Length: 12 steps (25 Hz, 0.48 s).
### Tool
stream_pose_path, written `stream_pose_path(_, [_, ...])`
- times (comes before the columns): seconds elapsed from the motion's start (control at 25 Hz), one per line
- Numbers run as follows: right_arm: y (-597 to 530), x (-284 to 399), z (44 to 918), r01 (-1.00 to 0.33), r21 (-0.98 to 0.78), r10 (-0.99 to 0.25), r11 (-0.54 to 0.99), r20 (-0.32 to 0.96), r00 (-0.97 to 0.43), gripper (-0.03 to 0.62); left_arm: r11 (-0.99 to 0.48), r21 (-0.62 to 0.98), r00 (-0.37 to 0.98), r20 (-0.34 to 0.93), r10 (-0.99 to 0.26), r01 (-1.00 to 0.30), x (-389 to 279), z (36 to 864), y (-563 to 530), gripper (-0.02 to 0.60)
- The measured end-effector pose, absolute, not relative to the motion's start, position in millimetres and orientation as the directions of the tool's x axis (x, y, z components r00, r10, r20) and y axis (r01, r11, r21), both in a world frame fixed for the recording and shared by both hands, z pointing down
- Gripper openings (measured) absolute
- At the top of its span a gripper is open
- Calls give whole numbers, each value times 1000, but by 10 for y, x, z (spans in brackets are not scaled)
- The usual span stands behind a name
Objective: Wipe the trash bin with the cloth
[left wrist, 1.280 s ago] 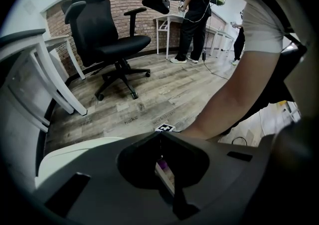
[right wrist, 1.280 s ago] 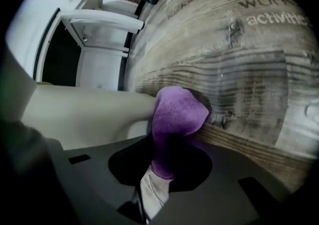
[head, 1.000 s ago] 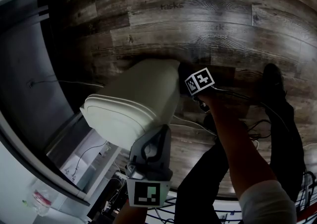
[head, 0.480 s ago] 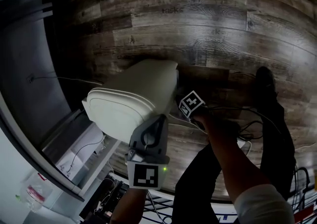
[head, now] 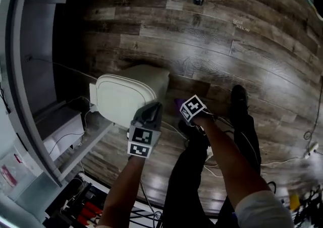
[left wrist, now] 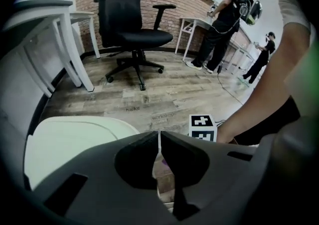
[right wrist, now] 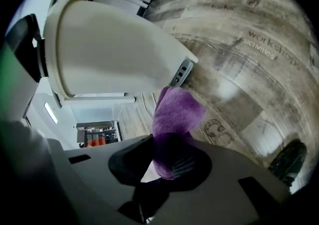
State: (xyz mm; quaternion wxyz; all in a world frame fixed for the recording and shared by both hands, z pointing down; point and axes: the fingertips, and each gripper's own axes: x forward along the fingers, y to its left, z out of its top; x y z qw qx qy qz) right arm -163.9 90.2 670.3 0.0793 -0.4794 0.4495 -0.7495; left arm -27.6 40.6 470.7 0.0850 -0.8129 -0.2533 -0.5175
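On a wood-plank floor (head: 227,45), a white trash bin (head: 123,96) is seen standing upright just beside a desk frame, its lid down. The left gripper (left wrist: 159,137) is held over the near edge of the lid with its jaws pressed together and nothing between them; whether the bin is actually touched cannot be made out. The right gripper (right wrist: 172,145) is closed on a purple cloth (right wrist: 177,112), which is pinched at one end and bunched loosely ahead of the jaws, near the bin's side but apart from it.

Several risks are judged to remain. The bin is gripped by nothing, so it could be pushed across the smooth planks or rocked against the desk once wiping pressure is applied from the side; a shut gripper can only brace it, not hold it. The cloth, caught by so little of its length, could be dragged out of the jaws by friction on the plastic. Its loose folds could also be snagged on the small grey fitting (right wrist: 182,72) at the bin's edge.
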Motion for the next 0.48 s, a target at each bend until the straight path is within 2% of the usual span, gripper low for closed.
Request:
stream_pose_path(0.24, [1131, -1319, 6049, -404, -724, -511, -559, 684, -520, 83, -931, 219, 405, 854, 328, 292, -341, 4350, 429, 5])
stream_pose_path(0.48, [1214, -1163, 5323, -531, -707, -477, -468, 707, -522, 83, -949, 309, 529, 796, 296, 67, -367, 3900, 444, 6])
